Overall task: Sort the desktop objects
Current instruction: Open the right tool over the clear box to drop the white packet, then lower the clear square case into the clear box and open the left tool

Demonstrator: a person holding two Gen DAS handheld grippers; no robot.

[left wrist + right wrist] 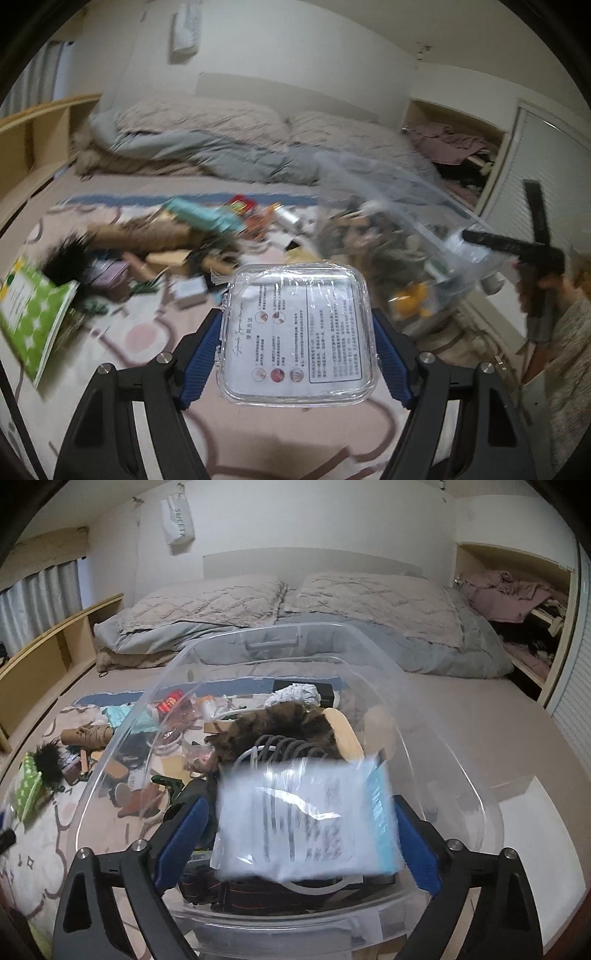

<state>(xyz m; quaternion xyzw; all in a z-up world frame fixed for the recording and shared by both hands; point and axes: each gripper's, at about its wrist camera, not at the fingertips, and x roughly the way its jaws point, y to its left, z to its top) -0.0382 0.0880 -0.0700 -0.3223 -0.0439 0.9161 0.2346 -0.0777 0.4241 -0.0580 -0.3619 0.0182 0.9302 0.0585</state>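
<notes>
Your sorting is partly done. The clear plastic storage bin point(436, 716) already holds a heap: a brown furry piece point(280, 723), a wooden brush point(345, 731), black coiled hangers or cable, a crumpled white wad at the far side. Much is left, though. On the patterned pink-and-cream bed cover point(258, 435), left of the bin, there is a loose pile: a teal box point(201, 216), a red tin point(242, 203), a brown boot, a black fluffy pom-pom point(48, 758) and a green-and-white patterned box point(35, 314) at the near left.

Your left claw point(297, 341) is gripping a flat clear plastic case with a printed instruction sheet inside point(299, 332); the blue pads press its left and right edges, and it hangs above the bed cover, left of the bin and not yet in it. The claw tips downward at a moderate slope.

Your right claw point(299, 840) is poised over the bin's near end, angled down into it, jaws spread wide. A white plastic-wrapped packet with blue edging point(306, 819) sits between the blue pads, blurred; a gap shows on the left side, so I judge it released and dropping into the bin. In the left wrist view the right claw appears at far right beside the bin.
</notes>
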